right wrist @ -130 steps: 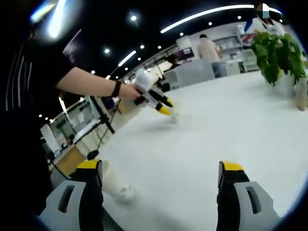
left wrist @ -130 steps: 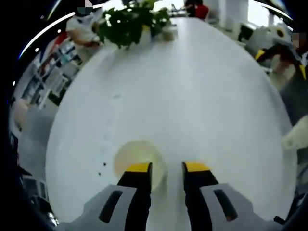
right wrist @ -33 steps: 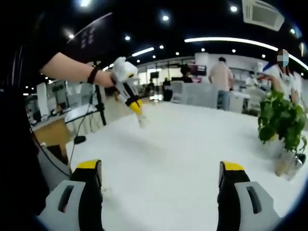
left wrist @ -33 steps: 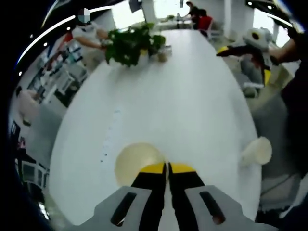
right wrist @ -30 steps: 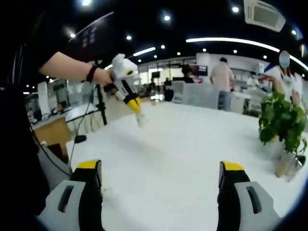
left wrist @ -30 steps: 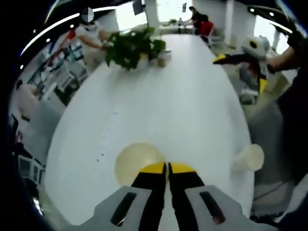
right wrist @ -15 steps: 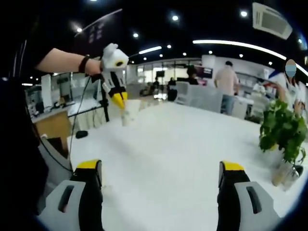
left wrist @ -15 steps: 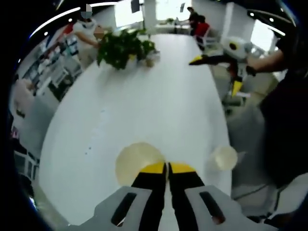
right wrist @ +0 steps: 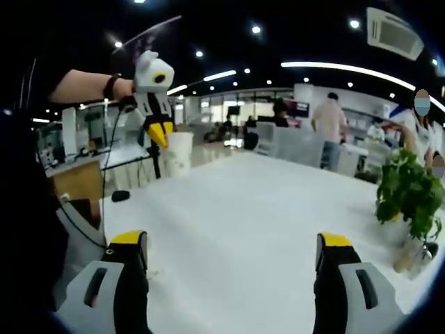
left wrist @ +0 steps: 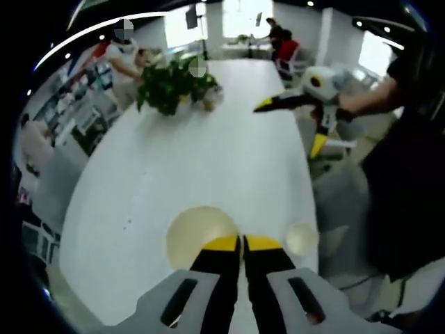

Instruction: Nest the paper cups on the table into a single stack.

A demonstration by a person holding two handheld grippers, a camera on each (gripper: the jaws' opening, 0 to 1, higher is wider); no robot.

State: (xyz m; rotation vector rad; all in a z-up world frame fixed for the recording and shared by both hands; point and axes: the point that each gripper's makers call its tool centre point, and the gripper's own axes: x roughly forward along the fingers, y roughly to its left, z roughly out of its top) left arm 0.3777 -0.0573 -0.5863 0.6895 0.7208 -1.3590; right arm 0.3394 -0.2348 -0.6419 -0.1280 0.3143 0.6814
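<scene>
Above the worktop [left wrist: 208, 139] | a paper cup [left wrist: 198, 233] is clamped by the left hand-held gripper [left wrist: 242, 243] | right hand-held gripper [right wrist: 233, 240] is held agape, unloaded | second cup [left wrist: 302, 238] seen at worktop edge

left gripper [left wrist: 241, 243] grey body, black jaws, yellow tips, right gripper [right wrist: 233, 243] same, black wristband [right wrist: 110, 86], dark sleeve [left wrist: 417, 66]

Long white desk [left wrist: 208, 146], oval in fisheye. Leafy green potted plant [left wrist: 169, 85] at far end of desk in left gripper view; same plant [right wrist: 409, 195] at right edge of right gripper view, small pale pot [right wrist: 403, 259] just beside it. Open-plan office behind: ceiling light strip [right wrist: 334, 65], round spotlights, air vent [right wrist: 394, 31]. Person in pale top [right wrist: 329, 125] standing at far desks, back turned. Person in red [left wrist: 288, 50] beyond desk end. Black tripod [right wrist: 149, 149] left of desk, cable trailing.
</scene>
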